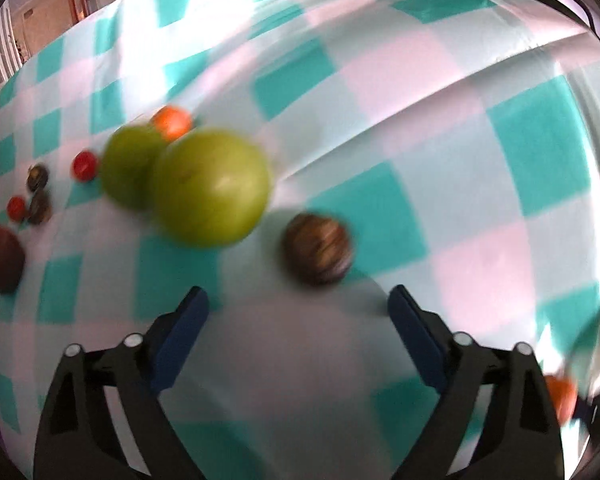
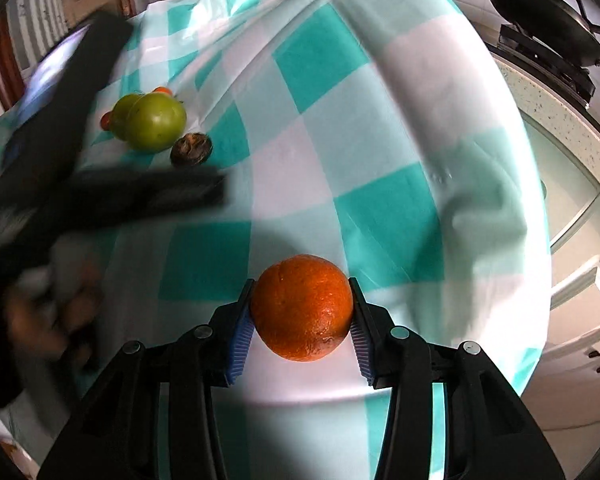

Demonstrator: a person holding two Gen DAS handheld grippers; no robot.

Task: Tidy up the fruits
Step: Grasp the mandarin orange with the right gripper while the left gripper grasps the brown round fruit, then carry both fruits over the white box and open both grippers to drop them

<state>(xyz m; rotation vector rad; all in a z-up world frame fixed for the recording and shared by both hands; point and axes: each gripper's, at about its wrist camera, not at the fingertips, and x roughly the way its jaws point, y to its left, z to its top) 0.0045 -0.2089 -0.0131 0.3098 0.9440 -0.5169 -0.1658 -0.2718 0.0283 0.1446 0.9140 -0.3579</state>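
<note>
My right gripper (image 2: 302,304) is shut on an orange (image 2: 302,307) and holds it over the checked cloth. My left gripper (image 1: 298,304) is open and empty, just short of a brown wrinkled fruit (image 1: 318,249). Two green apples (image 1: 210,186) (image 1: 130,168) lie side by side beyond it, with a small orange fruit (image 1: 172,121) behind them. In the right wrist view the left gripper (image 2: 148,196) shows blurred at the left, near the green apples (image 2: 154,120) and the brown fruit (image 2: 191,149).
Small red fruits (image 1: 85,165) (image 1: 16,208), small dark fruits (image 1: 38,176) (image 1: 40,208) and a dark brown fruit (image 1: 0,258) lie at the left. The teal-and-white checked tablecloth (image 2: 380,128) falls off at the right. A black pan (image 2: 548,12) sits on a counter beyond.
</note>
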